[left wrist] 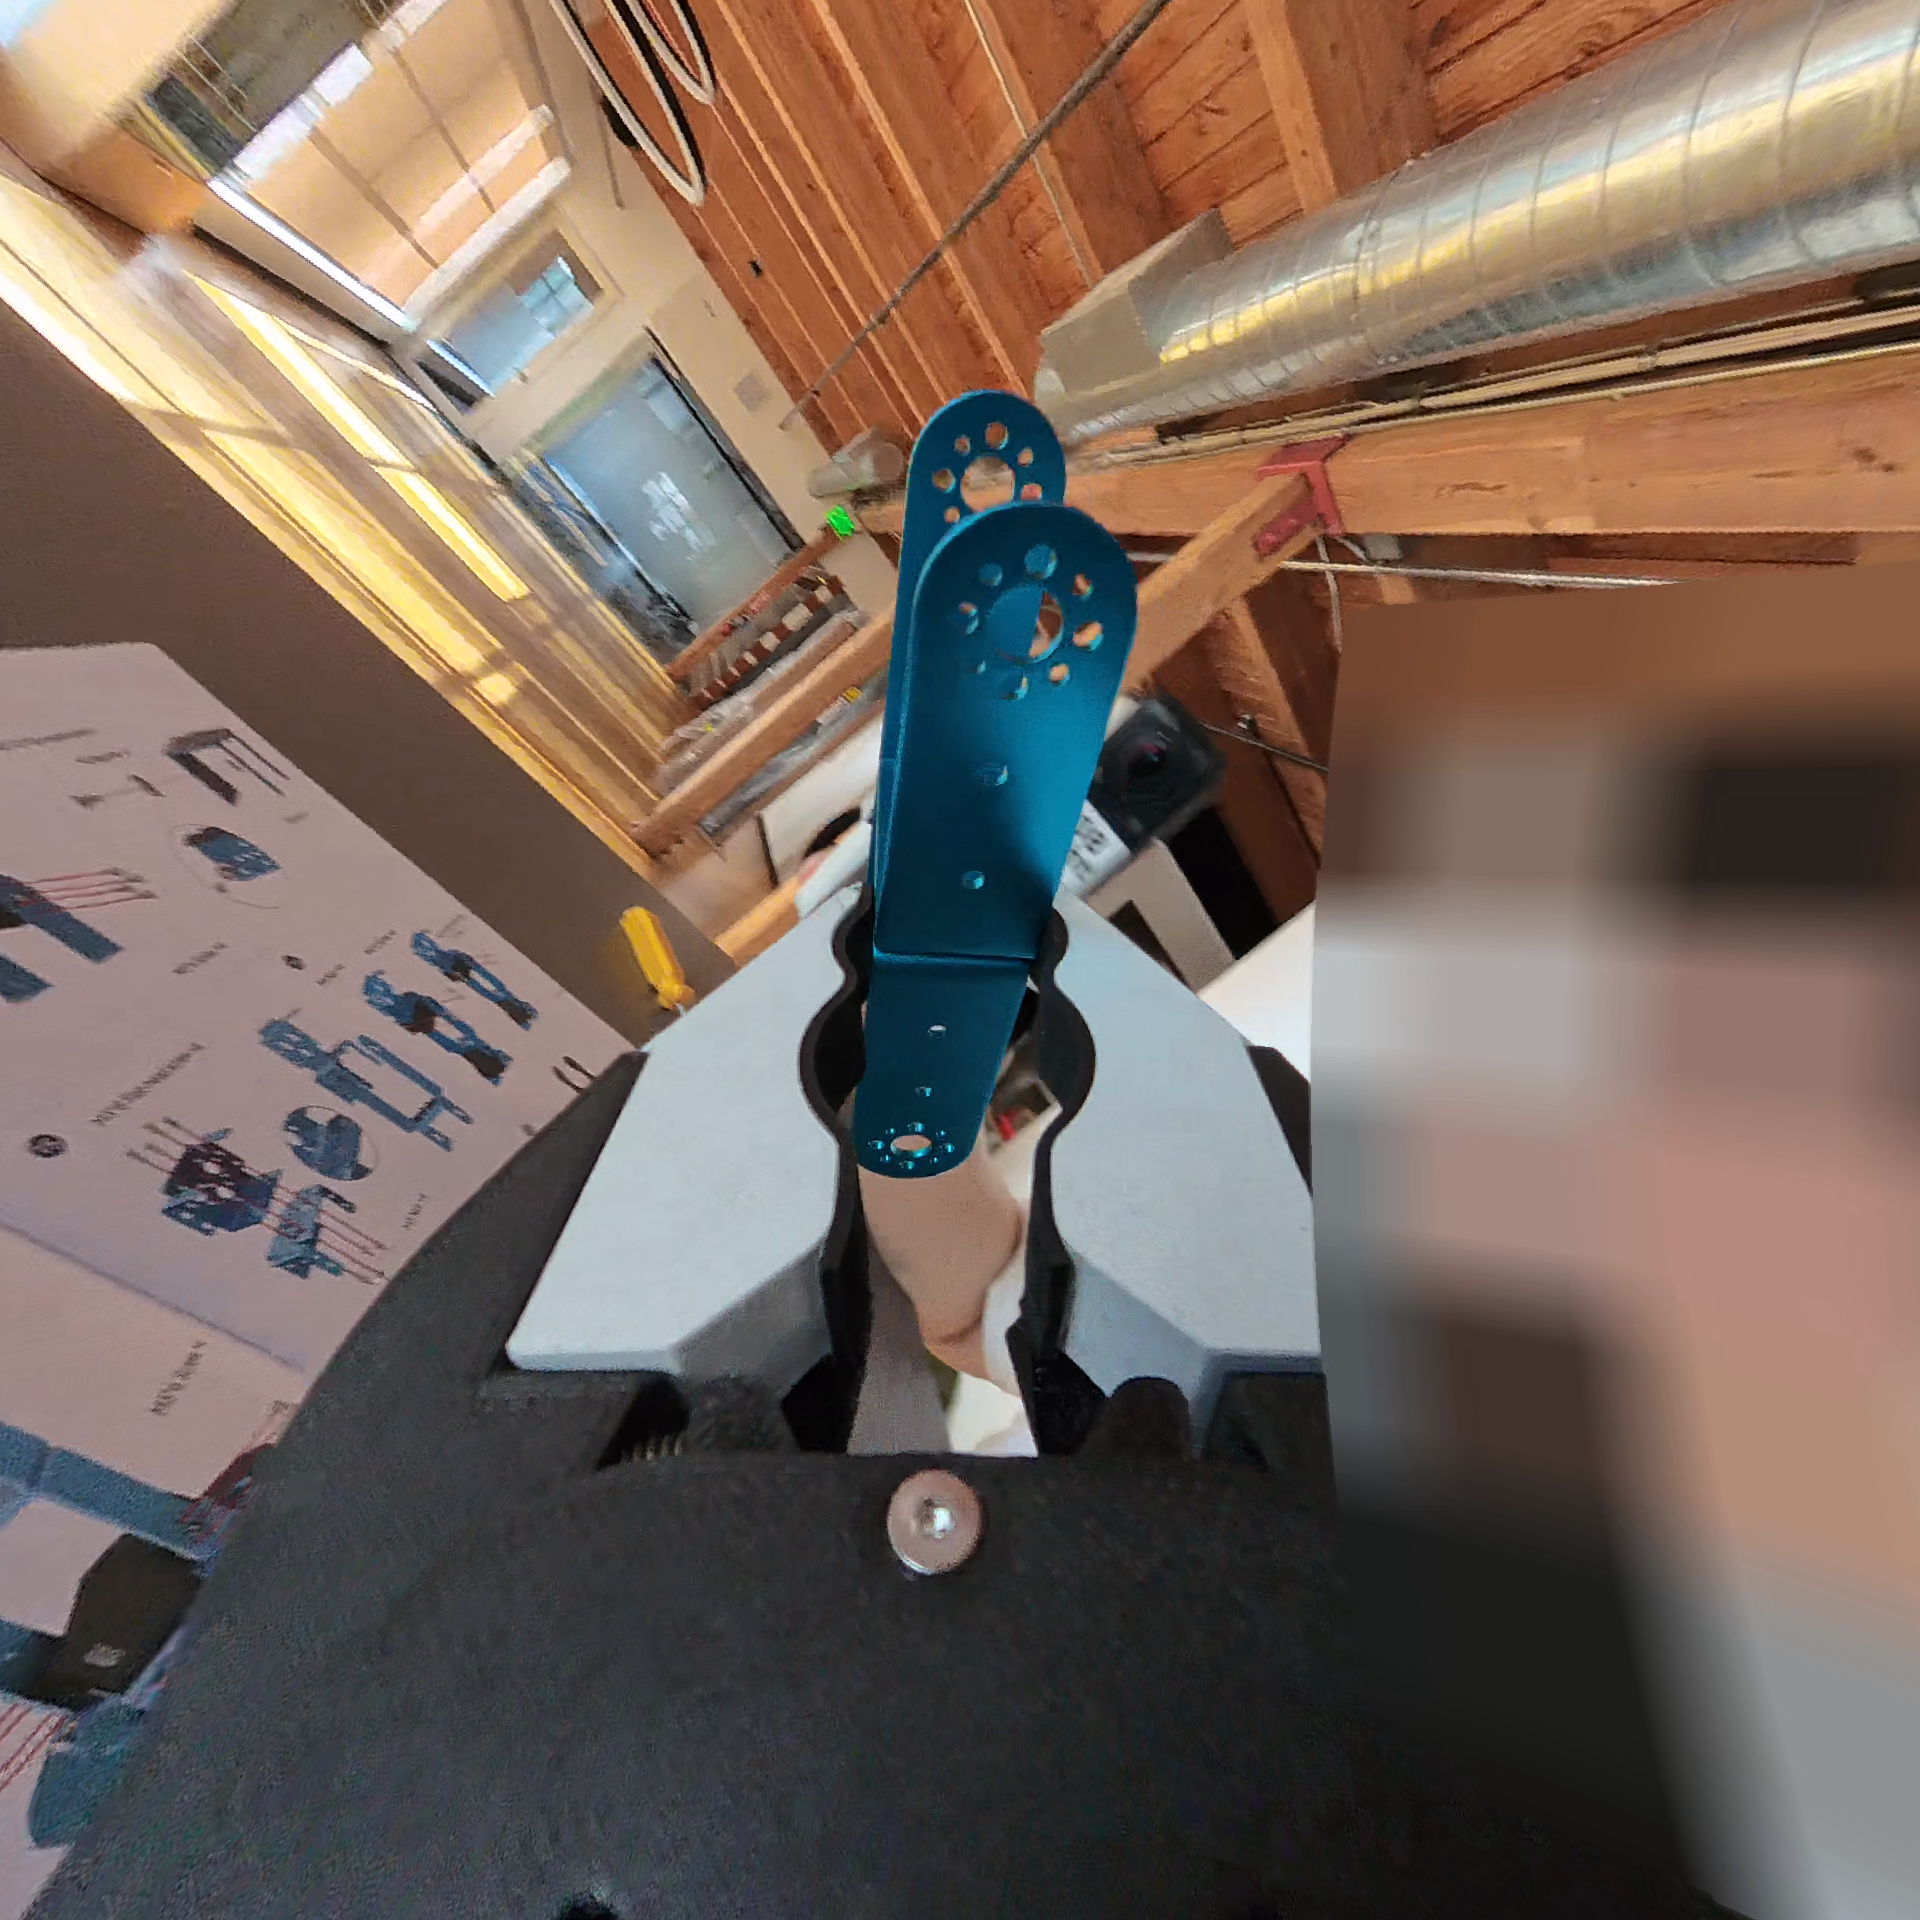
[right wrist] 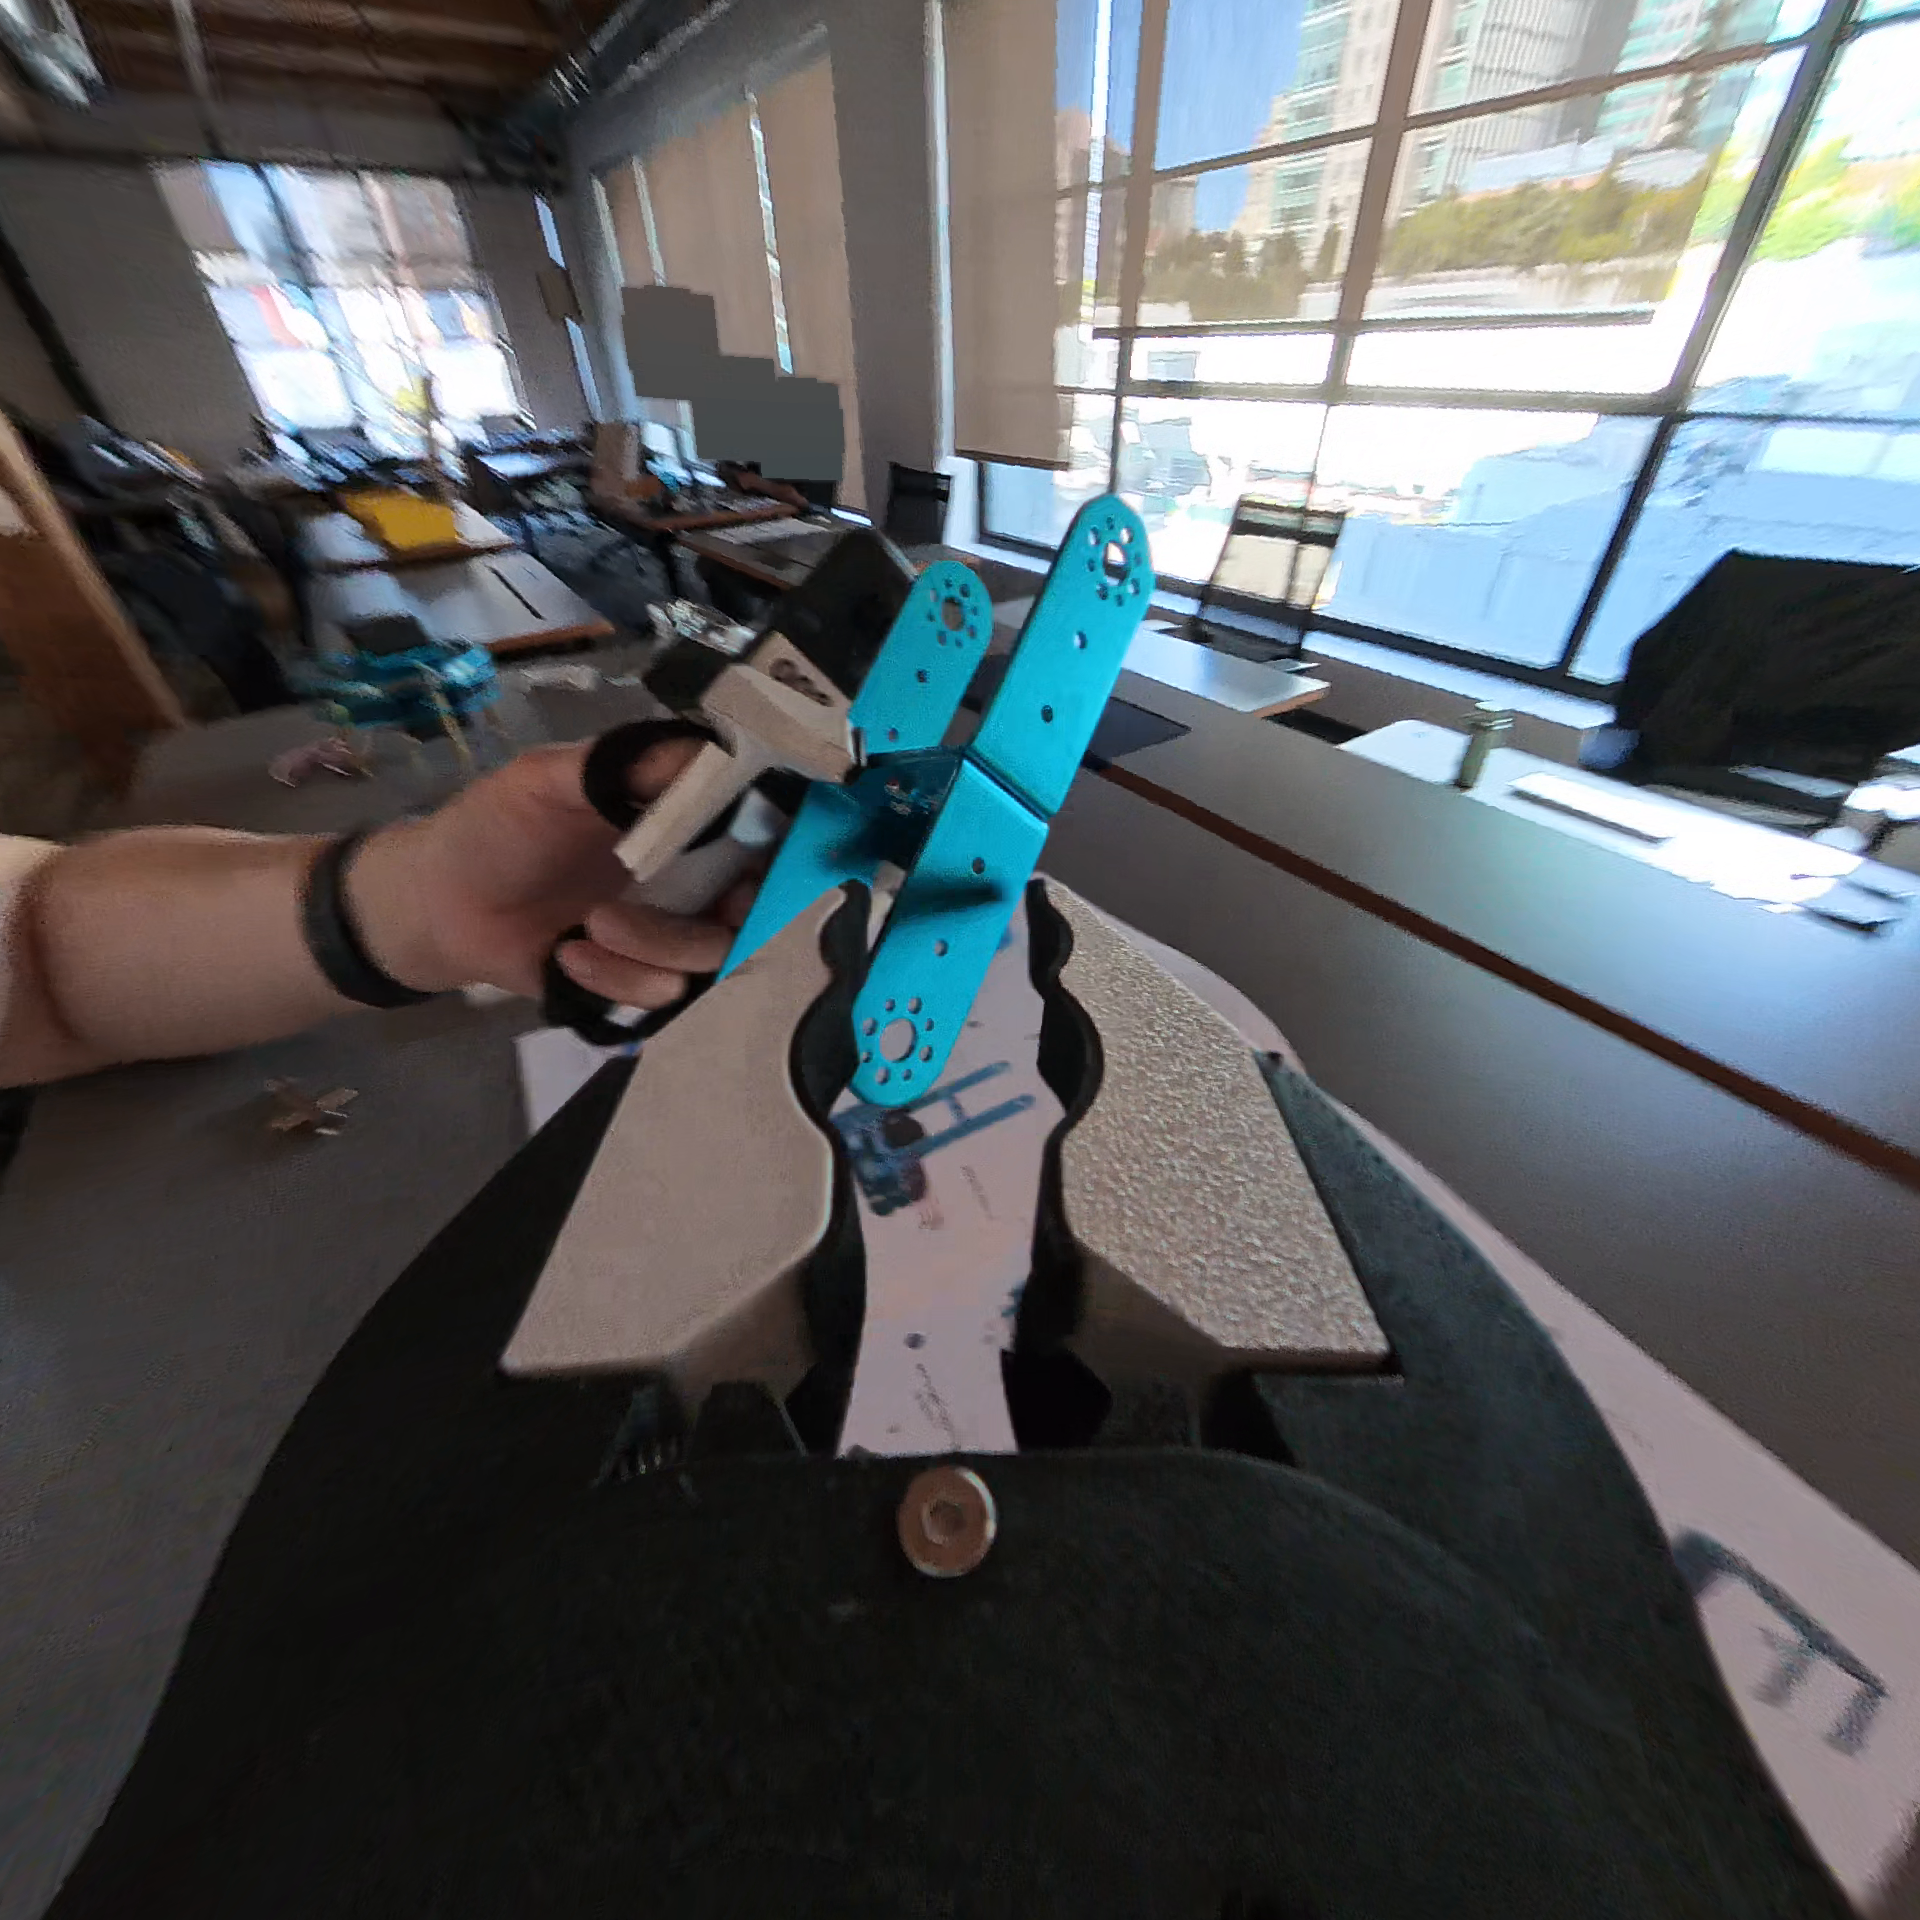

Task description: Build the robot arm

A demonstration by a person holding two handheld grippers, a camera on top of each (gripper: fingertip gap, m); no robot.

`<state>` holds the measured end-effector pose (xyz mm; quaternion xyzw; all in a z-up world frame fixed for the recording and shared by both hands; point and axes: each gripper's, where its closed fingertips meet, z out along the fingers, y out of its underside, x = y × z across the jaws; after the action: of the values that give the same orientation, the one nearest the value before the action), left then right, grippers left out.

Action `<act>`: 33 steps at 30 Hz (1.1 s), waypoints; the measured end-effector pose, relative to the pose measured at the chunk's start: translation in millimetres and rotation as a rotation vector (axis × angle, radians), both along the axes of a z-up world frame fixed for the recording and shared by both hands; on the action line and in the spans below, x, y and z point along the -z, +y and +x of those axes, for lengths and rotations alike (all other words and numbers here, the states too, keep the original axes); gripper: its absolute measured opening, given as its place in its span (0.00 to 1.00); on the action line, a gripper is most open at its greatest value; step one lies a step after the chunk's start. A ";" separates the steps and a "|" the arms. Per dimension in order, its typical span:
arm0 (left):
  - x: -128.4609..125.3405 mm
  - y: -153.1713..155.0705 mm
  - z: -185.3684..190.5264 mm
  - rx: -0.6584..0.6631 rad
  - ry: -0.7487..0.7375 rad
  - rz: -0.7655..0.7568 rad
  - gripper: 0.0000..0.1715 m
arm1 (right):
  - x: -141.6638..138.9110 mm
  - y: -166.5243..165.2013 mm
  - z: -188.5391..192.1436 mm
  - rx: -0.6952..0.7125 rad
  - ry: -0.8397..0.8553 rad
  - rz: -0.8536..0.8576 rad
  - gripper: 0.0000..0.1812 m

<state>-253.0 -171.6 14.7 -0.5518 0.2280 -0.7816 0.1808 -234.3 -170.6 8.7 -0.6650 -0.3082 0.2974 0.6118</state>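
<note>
A blue metal bracket assembly [left wrist: 987, 748] with long perforated arms is held up in the air. My left gripper [left wrist: 951, 920] is shut on its middle, with two arms pointing away from the camera. In the right wrist view a hand [right wrist: 488, 883] holds that left gripper [right wrist: 847, 753], clamped on the bracket assembly [right wrist: 966, 831] from the left. My right gripper [right wrist: 940, 894] stands open around one lower arm of the bracket. The left pad is at the arm and a thin gap shows at the right pad. The right gripper's camera [left wrist: 1153, 769] shows behind the bracket.
A white printed assembly sheet [left wrist: 260, 987] lies on the dark table, also below my right fingers [right wrist: 935, 1268]. A yellow-handled screwdriver [left wrist: 652, 951] lies beyond it. A small cross-shaped part [right wrist: 307, 1112] lies on the grey surface at left. Desks and windows stand beyond.
</note>
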 end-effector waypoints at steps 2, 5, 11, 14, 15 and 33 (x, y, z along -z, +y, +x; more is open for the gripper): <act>3.0 5.1 1.5 -0.073 0.021 0.014 0.15 | 2.6 5.9 6.9 0.110 -0.150 0.103 0.15; 5.8 6.5 4.0 -0.142 0.046 0.025 0.15 | 5.5 10.7 11.5 0.253 -0.372 0.253 0.15; -0.3 -6.7 9.9 -0.119 0.035 0.023 0.16 | 1.2 10.9 17.6 0.393 -0.514 0.369 0.01; -12.4 -2.3 4.8 -0.092 -0.018 0.014 0.33 | -16.0 3.9 28.9 0.420 -0.497 0.425 0.00; -18.2 6.0 -2.1 -0.128 -0.036 0.048 0.40 | -22.0 3.1 35.4 0.455 -0.511 0.457 0.01; 21.0 -40.4 -9.9 0.165 0.334 0.738 0.14 | -2.2 -25.8 -13.6 0.226 -0.788 0.698 0.01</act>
<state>-262.9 -212.0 -6.2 -0.5489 0.5626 -0.5590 0.2639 -248.0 -196.4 10.9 -0.5123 -0.5216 -0.1625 0.6626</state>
